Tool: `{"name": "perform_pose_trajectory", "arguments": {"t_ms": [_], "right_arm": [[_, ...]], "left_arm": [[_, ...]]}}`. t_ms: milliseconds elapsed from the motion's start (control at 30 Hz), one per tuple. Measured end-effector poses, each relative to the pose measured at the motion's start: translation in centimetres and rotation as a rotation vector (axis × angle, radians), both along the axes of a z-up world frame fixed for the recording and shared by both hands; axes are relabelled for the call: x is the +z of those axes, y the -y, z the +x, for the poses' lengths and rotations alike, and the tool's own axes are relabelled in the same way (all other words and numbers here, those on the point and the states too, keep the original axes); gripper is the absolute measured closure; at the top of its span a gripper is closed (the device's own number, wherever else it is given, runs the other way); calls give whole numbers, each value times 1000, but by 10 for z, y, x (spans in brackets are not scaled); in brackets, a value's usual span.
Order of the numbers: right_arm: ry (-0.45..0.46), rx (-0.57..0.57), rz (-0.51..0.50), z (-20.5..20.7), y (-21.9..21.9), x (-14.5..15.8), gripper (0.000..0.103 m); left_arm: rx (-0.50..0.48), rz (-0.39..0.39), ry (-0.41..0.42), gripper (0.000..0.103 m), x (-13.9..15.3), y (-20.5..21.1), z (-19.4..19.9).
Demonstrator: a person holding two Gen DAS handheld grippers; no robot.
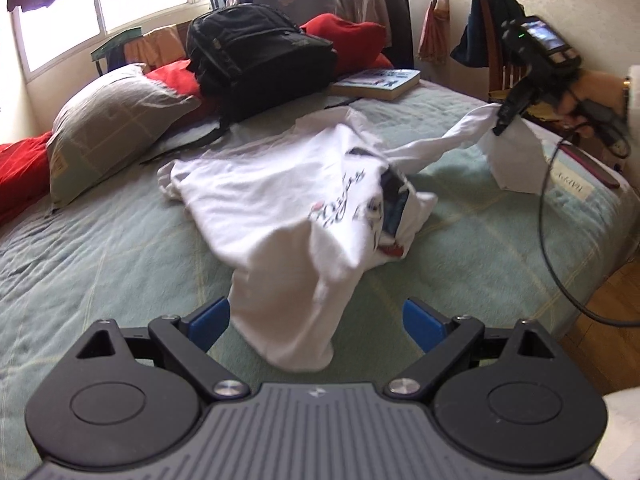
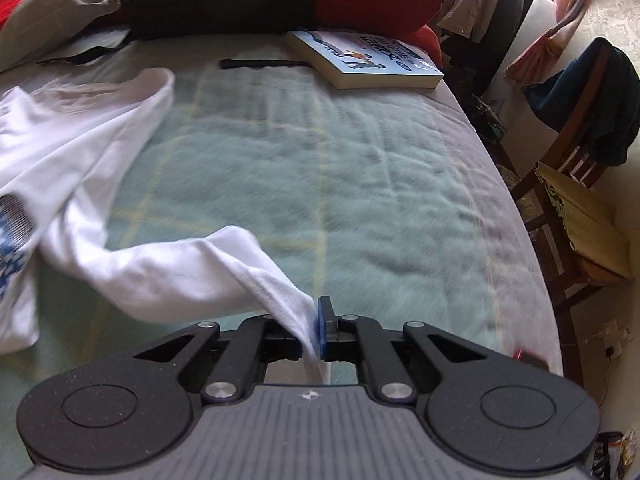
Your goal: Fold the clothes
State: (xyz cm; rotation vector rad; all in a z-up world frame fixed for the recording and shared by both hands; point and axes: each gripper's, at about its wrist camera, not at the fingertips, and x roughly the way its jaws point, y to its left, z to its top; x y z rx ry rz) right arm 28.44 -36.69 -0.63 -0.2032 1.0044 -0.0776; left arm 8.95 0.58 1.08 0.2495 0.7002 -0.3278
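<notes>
Right gripper (image 2: 312,326) jaws pinch a thin corner of the white T-shirt (image 1: 280,200), only a sliver of cloth between the blue pads. Left gripper (image 1: 316,320) jaws are spread wide with a hanging fold of the shirt loose between them, gripping nothing.

The shirt sits mid-frame in the left view, bunched and twisted on the green bedspread (image 1: 100,248), print partly turned under, one end stretched to the upper right toward the right gripper.

Risks: a small bite could slip if pulled hard. A one-sided pull likely drags the whole bundle instead of spreading it. If the left jaws close where they are, they may catch several layers. The cable (image 1: 548,248) at right could snag cloth. The book (image 2: 368,60) and black backpack (image 1: 260,52) at upper frame limit room to spread.
</notes>
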Motion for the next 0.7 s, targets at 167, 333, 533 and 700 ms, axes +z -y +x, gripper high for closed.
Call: {"name": "perform_pose_trajectory", "arguments": {"t_ms": [167,333,533,700], "right_arm": [[-23,-32,7,44,27,-7,93],[-51,-105,26,83,65,-18,93],[-59,-209,39,113,112,-25,93],[-29,-292,-15,133,140,-18,93]], "left_arm": [[-11,-9,8,10,8,15,13],[-15,-4,5,10,10,27,26],[-12,-1,-10,10,9,33,45],[5,1,-21,10,6,33,58]]}}
